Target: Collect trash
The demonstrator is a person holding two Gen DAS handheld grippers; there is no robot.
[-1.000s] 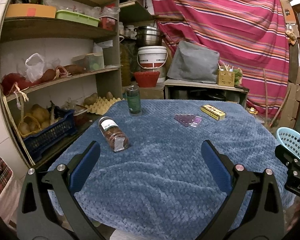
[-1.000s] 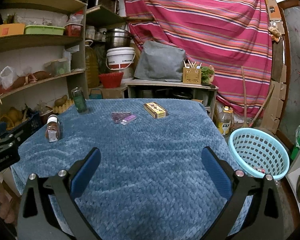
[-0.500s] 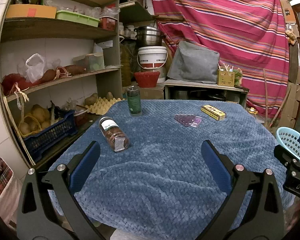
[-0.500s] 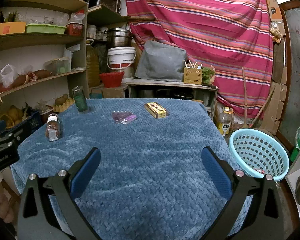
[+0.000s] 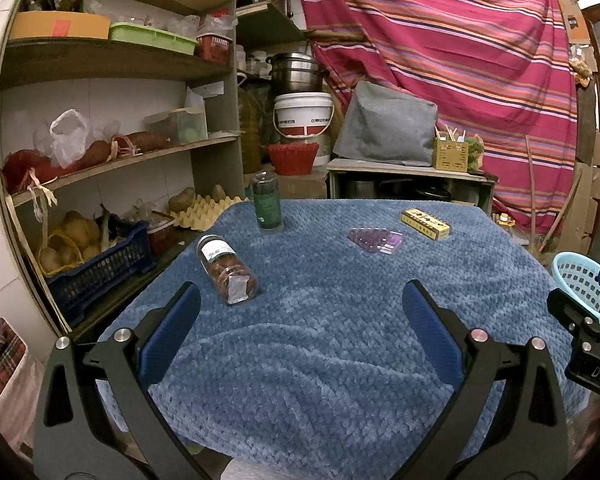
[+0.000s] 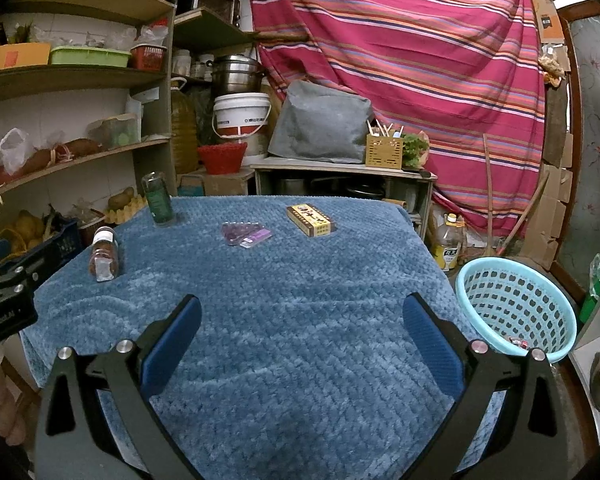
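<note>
Claws left (image 5: 300, 316) and right (image 6: 300, 316) spread wide, empty, over blue bench (image 6: 300, 360) (trash untouched): toppled jar (image 5: 228, 272), green bottle (image 5: 266, 206), purple blister pack (image 5: 376, 240), yellow box (image 5: 425, 223); cyan basket (image 6: 514, 312) floor-level beside bench, presumably for drop-off.

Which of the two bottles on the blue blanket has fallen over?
The clear bottle with the white cap and brownish contents lies on its side, nearer the left gripper. The dark green bottle behind it stands upright.
</note>
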